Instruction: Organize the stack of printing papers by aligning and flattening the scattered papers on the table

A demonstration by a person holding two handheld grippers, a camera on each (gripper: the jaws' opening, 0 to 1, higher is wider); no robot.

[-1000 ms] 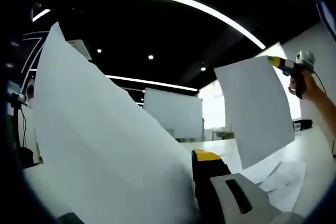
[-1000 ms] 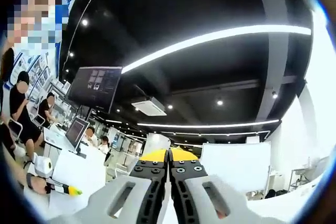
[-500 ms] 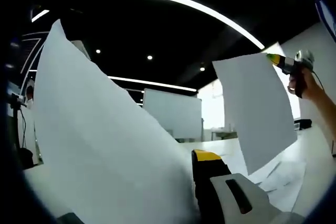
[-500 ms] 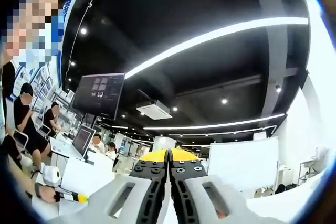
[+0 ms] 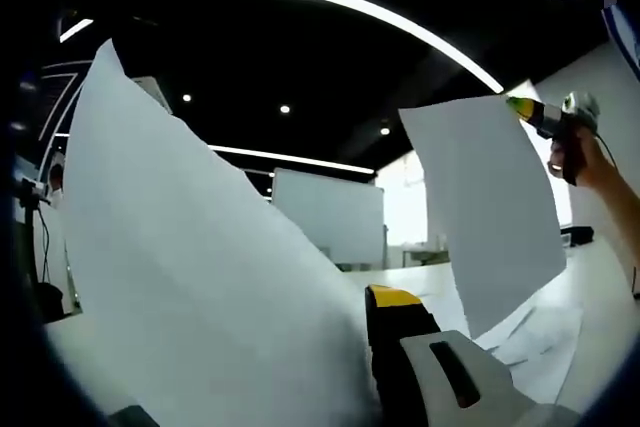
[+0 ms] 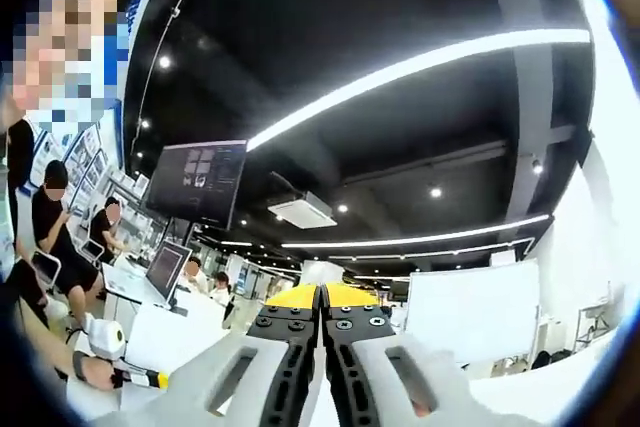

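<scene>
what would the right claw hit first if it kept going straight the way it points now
Probably nothing close. The right claw, shut on a sheet of paper, points upward and out into the open room, toward the dark ceiling and its light strip. The way looks free, though depth is hard to judge.

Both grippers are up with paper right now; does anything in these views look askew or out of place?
Yes. In the left gripper view the right gripper holds a sheet by its top corner, hanging tilted. The large sheet at the left gripper bows instead of lying flat. More loose sheets lie fanned, unaligned, on the table.
</scene>
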